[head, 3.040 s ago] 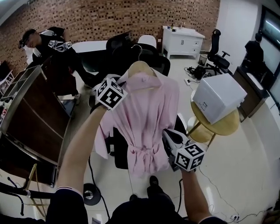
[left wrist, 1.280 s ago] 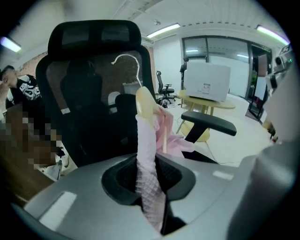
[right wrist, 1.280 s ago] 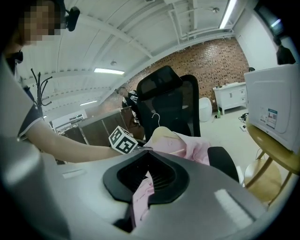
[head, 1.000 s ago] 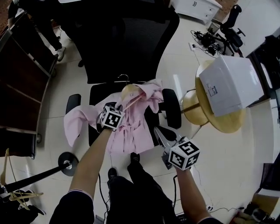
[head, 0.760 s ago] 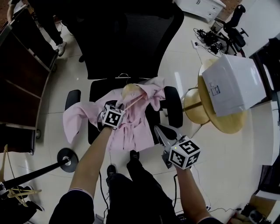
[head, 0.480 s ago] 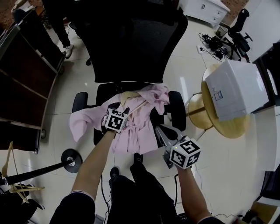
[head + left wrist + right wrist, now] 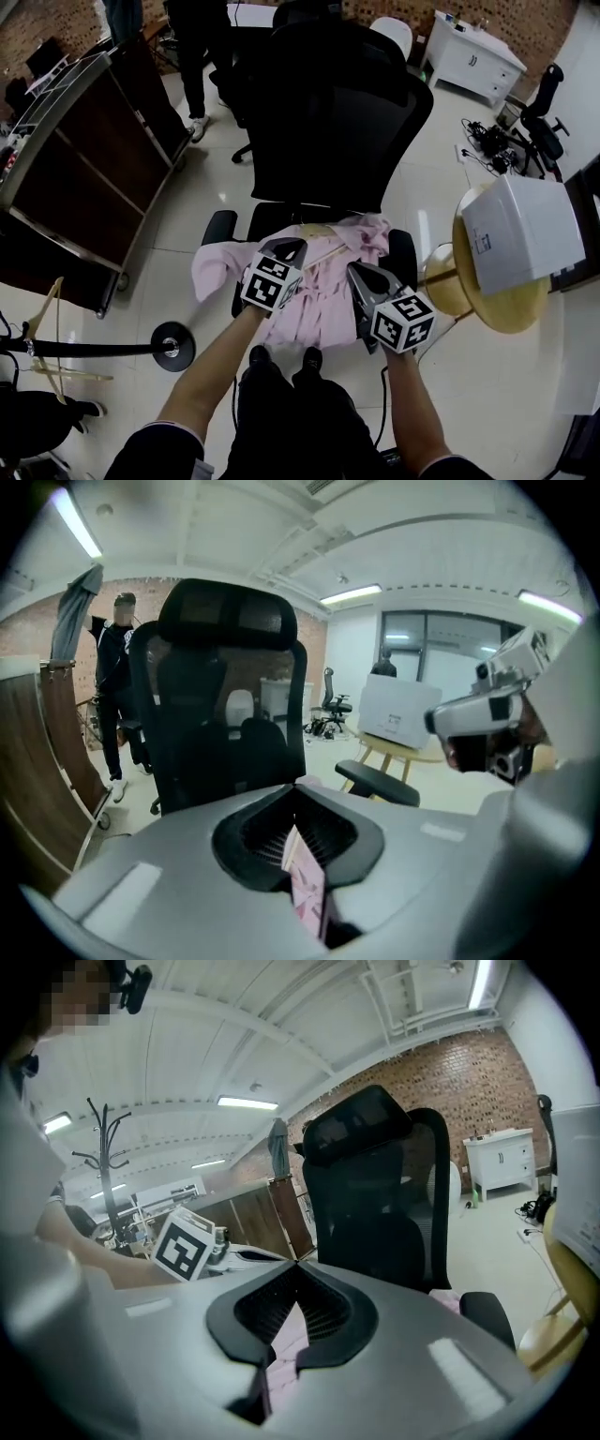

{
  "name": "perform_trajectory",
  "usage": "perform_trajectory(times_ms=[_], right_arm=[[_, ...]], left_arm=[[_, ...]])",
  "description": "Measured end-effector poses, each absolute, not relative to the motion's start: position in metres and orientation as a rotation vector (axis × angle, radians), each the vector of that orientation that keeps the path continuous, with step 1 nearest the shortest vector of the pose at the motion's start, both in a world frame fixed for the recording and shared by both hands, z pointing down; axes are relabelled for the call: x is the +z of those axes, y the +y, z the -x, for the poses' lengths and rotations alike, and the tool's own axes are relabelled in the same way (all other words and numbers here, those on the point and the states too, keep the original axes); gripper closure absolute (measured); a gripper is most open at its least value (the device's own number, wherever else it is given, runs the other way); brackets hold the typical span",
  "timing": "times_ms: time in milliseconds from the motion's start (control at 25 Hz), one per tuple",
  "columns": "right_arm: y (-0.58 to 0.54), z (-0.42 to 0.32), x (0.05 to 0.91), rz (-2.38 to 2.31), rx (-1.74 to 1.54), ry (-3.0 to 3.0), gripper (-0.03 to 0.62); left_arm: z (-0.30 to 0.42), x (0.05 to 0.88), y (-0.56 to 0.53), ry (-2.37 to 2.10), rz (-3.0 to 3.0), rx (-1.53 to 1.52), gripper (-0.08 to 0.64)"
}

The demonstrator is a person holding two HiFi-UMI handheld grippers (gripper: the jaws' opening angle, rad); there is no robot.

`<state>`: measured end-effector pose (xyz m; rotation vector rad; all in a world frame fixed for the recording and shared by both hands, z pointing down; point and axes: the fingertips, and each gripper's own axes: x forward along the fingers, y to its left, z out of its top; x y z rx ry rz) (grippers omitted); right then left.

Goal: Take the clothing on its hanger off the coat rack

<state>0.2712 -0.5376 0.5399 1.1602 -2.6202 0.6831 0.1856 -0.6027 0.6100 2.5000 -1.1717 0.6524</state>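
Head view: pink robe point(image 7: 323, 305) on its wooden hanger point(image 7: 321, 232) lies on the black office chair point(image 7: 337, 122) seat, well apart from the coat rack point(image 7: 173, 345). The left gripper point(image 7: 285, 247) and right gripper point(image 7: 362, 274) are over it. Left gripper view: jaws have just been closing, tips now together, nothing gripped. Right gripper view: tips also together, with pink fabric showing on the seat beyond.

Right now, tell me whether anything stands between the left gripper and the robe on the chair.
Nothing visible does. The left gripper, whose jaws have just closed with nothing between them, hangs above the pink robe lying on the chair seat, with only air between them.
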Motion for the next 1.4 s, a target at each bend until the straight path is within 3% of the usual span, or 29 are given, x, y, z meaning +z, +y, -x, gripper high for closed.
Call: perform_trajectory(times_ms=[560, 1400], right_arm=[[-0.557, -0.227, 0.463, -1.307, 0.472, -2.707, 0.591], [-0.568, -0.212, 0.446, -1.328, 0.395, -2.684, 0.592]], left_arm=[[-0.179, 0.491, -0.562, -1.026, -2.654, 0.378, 0.549], [-0.165, 0.476, -0.57, -1.008, -2.653, 0.311, 0.549]])
